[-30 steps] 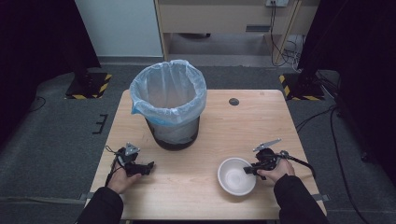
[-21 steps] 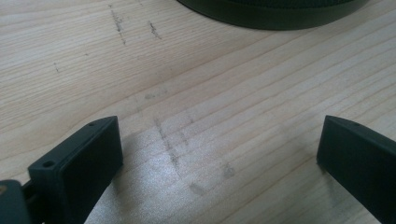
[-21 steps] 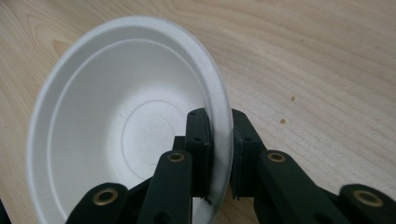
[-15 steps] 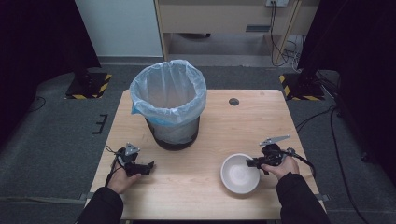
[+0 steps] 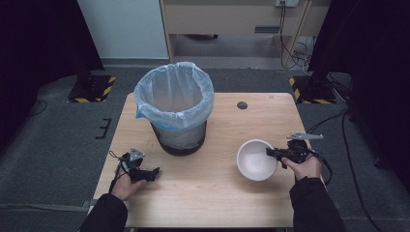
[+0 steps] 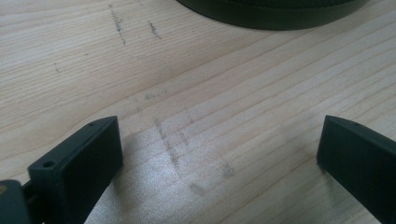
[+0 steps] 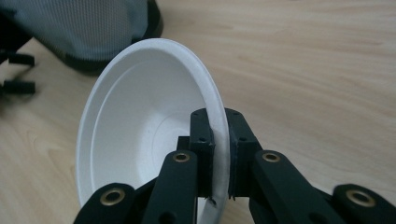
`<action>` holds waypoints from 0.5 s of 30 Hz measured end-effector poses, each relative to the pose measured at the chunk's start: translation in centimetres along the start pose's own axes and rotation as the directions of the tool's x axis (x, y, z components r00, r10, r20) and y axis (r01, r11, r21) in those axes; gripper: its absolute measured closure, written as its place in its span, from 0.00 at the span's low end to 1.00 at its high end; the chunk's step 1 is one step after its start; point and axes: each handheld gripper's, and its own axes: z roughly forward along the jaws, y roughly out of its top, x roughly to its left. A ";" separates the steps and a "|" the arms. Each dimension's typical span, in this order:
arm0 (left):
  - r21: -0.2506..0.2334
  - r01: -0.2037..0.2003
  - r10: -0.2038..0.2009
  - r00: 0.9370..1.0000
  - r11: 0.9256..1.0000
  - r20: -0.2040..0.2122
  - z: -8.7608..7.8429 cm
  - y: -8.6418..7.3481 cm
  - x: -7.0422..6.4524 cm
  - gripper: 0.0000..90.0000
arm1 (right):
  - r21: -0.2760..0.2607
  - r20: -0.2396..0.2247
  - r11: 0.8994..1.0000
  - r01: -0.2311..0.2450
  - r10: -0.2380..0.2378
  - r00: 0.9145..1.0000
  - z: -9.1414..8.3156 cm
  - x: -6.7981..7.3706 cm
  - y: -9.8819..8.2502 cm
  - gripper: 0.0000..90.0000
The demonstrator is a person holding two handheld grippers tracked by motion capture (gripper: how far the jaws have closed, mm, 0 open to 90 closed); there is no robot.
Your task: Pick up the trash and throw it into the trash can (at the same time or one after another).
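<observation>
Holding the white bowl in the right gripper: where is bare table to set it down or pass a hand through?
Bare wood lies between the left gripper and the white bowl, along the near edge of the table. More lies right of the lined bin, around the small dark disc. It is tightest at the bin's base, close above the left gripper.

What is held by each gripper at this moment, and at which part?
The right gripper clamps the white round bowl by its rim. The left gripper is open and holds nothing.
</observation>
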 end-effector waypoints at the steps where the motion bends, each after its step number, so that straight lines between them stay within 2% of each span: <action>1: 0.000 0.000 0.000 1.000 1.000 0.000 0.0 0.0 0.0 0.00 | -0.042 0.020 0.999 -0.019 0.020 1.000 -0.4 -0.3 0.2 0.93; 3: 0.000 0.000 0.000 1.000 1.000 0.000 0.0 0.0 0.0 0.00 | -0.058 0.026 0.998 -0.025 0.027 0.999 -0.5 -0.3 0.3 0.93; 6: 0.000 0.000 0.000 1.000 1.000 0.000 0.0 0.0 0.0 0.00 | -0.132 0.046 0.990 -0.041 0.047 0.998 -1.2 -0.6 0.6 0.93; 11: 0.000 0.000 0.000 1.000 1.000 0.000 0.0 0.0 0.0 0.00 | -0.238 0.060 0.969 -0.064 0.081 0.995 -2.3 -0.8 1.3 0.93; 15: 0.000 0.000 0.000 1.000 1.000 0.000 0.0 0.0 0.0 0.00 | -0.294 0.082 0.953 -0.072 0.100 0.992 -3.1 -0.9 1.7 0.93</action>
